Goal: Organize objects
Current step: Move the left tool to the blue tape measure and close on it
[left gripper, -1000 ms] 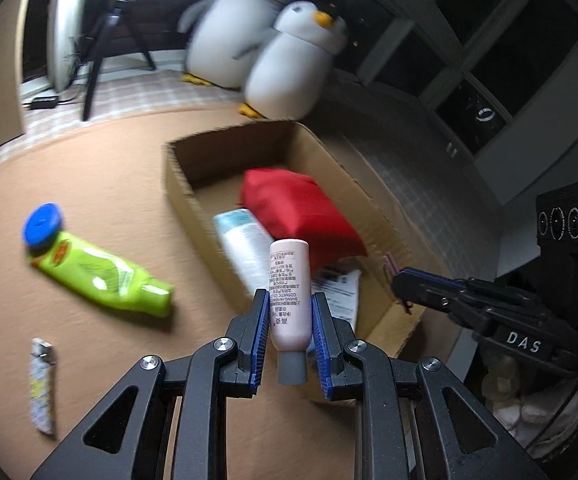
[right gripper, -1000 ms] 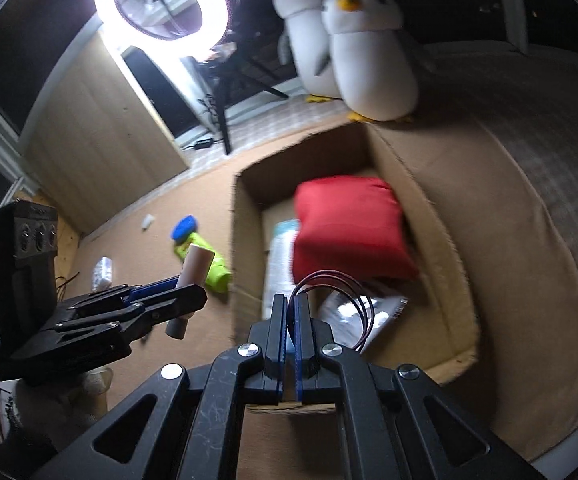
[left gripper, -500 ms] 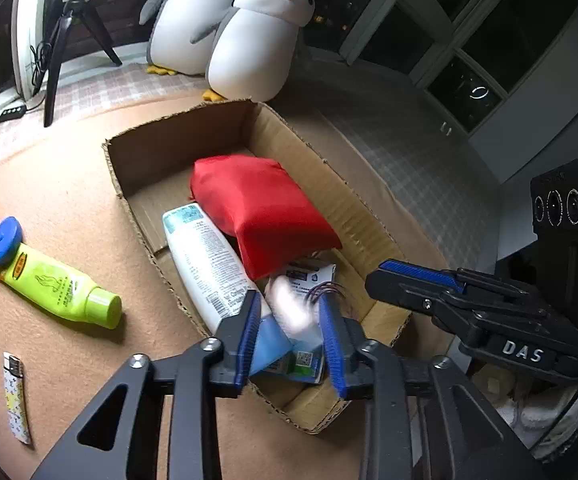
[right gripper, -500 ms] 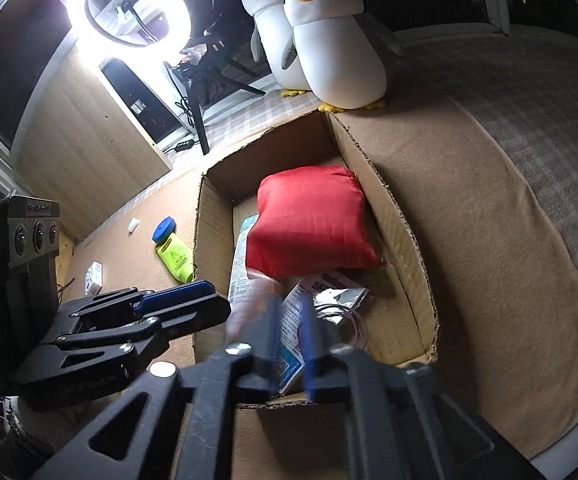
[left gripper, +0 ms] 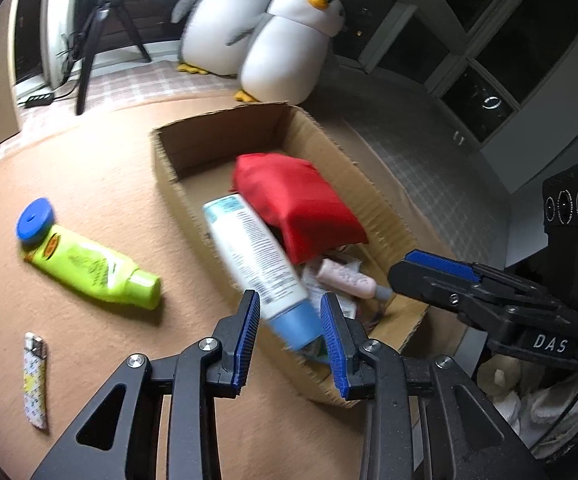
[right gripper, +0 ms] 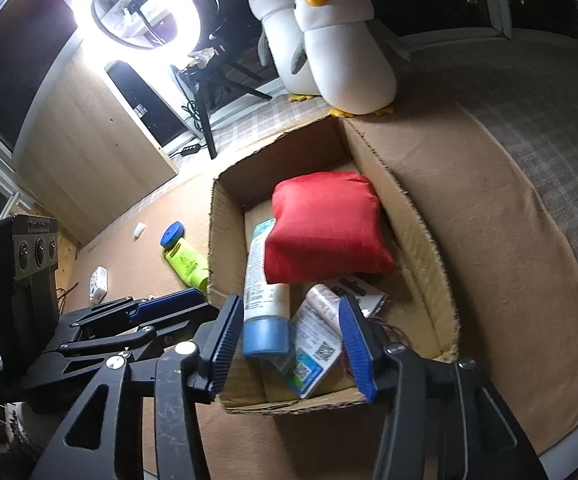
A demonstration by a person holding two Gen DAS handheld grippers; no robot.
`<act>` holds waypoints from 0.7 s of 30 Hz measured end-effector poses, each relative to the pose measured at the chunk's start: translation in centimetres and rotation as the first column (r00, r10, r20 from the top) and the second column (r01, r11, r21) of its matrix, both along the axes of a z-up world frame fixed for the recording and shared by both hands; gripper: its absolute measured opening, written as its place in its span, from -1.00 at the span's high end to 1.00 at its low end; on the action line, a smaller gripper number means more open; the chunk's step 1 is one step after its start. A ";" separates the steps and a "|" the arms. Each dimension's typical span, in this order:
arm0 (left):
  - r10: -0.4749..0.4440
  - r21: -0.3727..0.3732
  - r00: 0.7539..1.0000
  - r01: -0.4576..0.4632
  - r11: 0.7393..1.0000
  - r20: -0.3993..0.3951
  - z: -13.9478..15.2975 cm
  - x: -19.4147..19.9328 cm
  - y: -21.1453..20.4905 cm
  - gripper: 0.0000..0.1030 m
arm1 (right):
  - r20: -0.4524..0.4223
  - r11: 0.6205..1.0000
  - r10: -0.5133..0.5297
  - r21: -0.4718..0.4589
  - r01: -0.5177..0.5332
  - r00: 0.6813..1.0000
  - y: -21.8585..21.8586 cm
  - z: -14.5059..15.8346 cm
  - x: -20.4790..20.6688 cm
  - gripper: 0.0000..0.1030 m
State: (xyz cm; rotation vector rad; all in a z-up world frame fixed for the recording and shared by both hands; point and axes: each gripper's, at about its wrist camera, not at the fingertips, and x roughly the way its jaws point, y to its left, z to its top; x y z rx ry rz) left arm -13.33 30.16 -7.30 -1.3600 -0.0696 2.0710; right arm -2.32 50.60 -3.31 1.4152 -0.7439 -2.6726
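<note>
An open cardboard box (left gripper: 169, 160) (right gripper: 429, 240) holds a red pouch (left gripper: 297, 200) (right gripper: 325, 228), a white tube with a blue cap (left gripper: 257, 256) (right gripper: 263, 292), a small pink bottle (left gripper: 345, 278) (right gripper: 323, 300) and some packets (right gripper: 313, 354). A green bottle with a blue cap (left gripper: 89, 264) (right gripper: 183, 258) and a small patterned lighter (left gripper: 35, 378) lie on the brown mat left of the box. My left gripper (left gripper: 291, 342) is open and empty over the box's near left corner. My right gripper (right gripper: 289, 344) is open and empty over the box's near end.
Two plush penguins (left gripper: 289, 40) (right gripper: 341, 52) stand behind the box. A ring light on a tripod (right gripper: 137, 8) and a wooden cabinet (right gripper: 89, 152) are at the back left. A small white object (right gripper: 139, 229) lies on the mat beyond the green bottle.
My left gripper let go of the pink bottle, which now lies in the box. My right gripper opened and its wire loop is in the box. Both grippers drew back slightly.
</note>
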 end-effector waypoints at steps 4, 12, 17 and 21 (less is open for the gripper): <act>0.045 -0.011 0.999 -0.045 0.999 0.006 -0.3 -0.3 -2.4 0.33 | -0.011 1.000 0.010 -0.011 -0.010 1.000 -1.2 0.2 -0.5 0.02; 0.188 -0.045 0.982 -0.189 0.981 -0.008 -0.9 -2.1 -9.1 -0.28 | -0.030 0.999 0.024 -0.020 -0.025 0.999 -3.8 0.4 -1.3 -0.16; 0.271 -0.075 0.962 -0.272 0.959 -0.022 -1.3 -3.9 -13.4 -0.45 | -0.040 0.999 0.050 0.021 -0.050 0.998 -5.7 0.6 -1.5 -0.31; 0.329 -0.087 0.944 -0.329 0.940 -0.012 -2.0 -5.9 -15.9 -0.48 | -0.024 0.996 0.070 0.055 -0.069 0.997 -7.2 0.7 -1.5 -0.31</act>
